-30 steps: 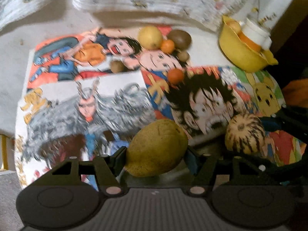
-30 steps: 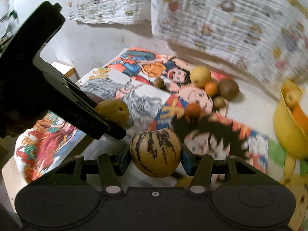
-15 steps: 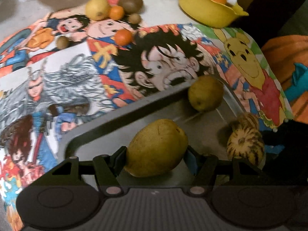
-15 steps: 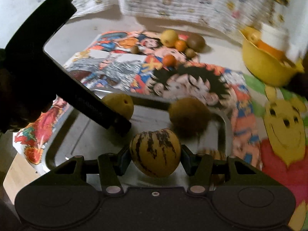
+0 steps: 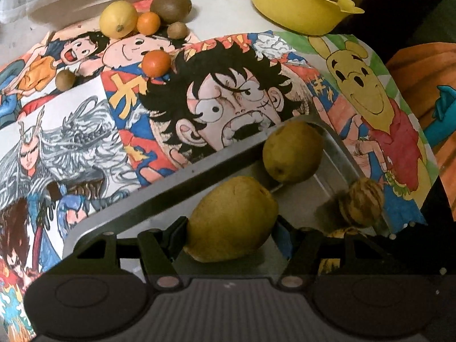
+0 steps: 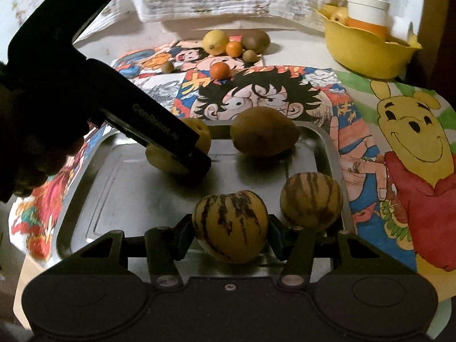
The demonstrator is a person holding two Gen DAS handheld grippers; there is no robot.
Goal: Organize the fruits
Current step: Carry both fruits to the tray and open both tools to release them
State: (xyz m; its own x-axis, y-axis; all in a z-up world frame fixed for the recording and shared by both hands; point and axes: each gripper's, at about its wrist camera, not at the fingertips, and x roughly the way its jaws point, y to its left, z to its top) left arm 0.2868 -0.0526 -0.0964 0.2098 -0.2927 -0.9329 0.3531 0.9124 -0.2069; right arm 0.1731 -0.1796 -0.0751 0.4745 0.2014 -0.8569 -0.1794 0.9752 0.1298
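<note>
My left gripper [image 5: 230, 228] is shut on a yellow-green mango-like fruit [image 5: 230, 219] low over the left half of a metal tray [image 5: 159, 199]. My right gripper [image 6: 230, 228] is shut on a striped yellow melon [image 6: 230, 225] near the tray's [image 6: 327, 148] front right. A second striped melon [image 6: 310, 201] and a brownish-yellow fruit [image 6: 263, 135] lie in the tray. In the right wrist view the left gripper [image 6: 188, 154] crosses the tray with its fruit [image 6: 168, 159] partly hidden. Whether either held fruit touches the tray floor I cannot tell.
Loose fruit lies at the far end of the cartoon mat: a lemon [image 6: 215, 41], two oranges [image 6: 234, 48] [image 6: 220, 70], a large kiwi [image 6: 255, 40] and small kiwis [image 6: 250, 55] [image 6: 167, 67]. A yellow bowl [image 6: 367, 54] with a cup stands far right. Printed cloth hangs behind.
Both grippers have carried their fruits from above the mat to low over the tray, rolling as they came. Both grips are unchanged. The tray and its two fruits have come into view.
</note>
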